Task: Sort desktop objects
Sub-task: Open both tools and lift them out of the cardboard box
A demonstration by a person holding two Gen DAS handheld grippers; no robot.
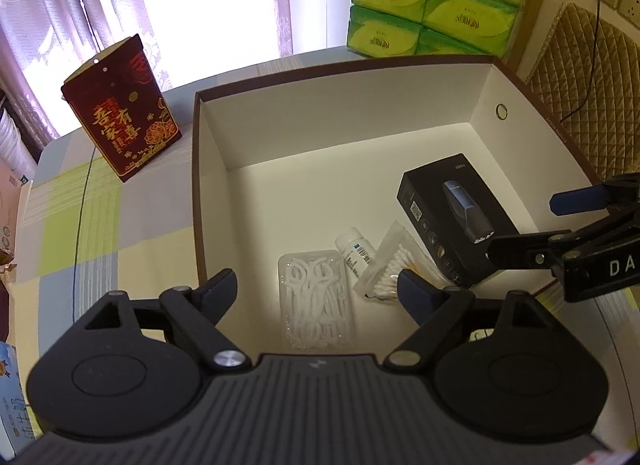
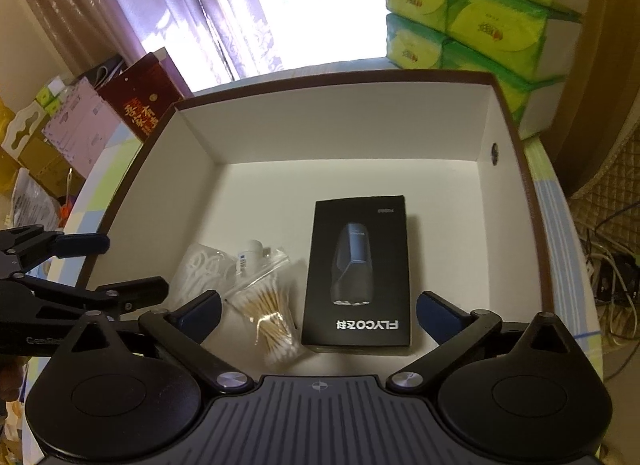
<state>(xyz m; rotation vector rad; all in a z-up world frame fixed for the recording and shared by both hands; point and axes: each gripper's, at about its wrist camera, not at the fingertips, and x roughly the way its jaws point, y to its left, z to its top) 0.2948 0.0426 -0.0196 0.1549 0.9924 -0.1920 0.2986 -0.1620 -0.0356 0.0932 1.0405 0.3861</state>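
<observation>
- Left wrist view: the left gripper (image 1: 318, 285) hangs over the near end of the open storage box (image 1: 404, 65) with its jaws spread wide and nothing held. The floss-pick case (image 1: 316, 303) lies flat between and just below the fingers.
- To the right of that case lie the small white bottle (image 1: 356, 251) and the bag of cotton swabs (image 1: 394, 265), whose near end is covered by the gripper's right finger.
- Right wrist view: the right gripper (image 2: 319, 311) is also fully spread and empty. The black shaver box (image 2: 358, 273) lies flat on the box floor between its fingers, touching neither.
- Both grippers look to have let go, so I judge a placing step to be ending. The four items are inside the box.
- Next move, as I judge it: lift clear of the walls and find whatever remains outside.
- Hard to tell: the red gift box (image 1: 124, 121) to the left, outside the storage box, may or may not need sorting. The near tabletop is hidden behind both gripper bodies.
</observation>
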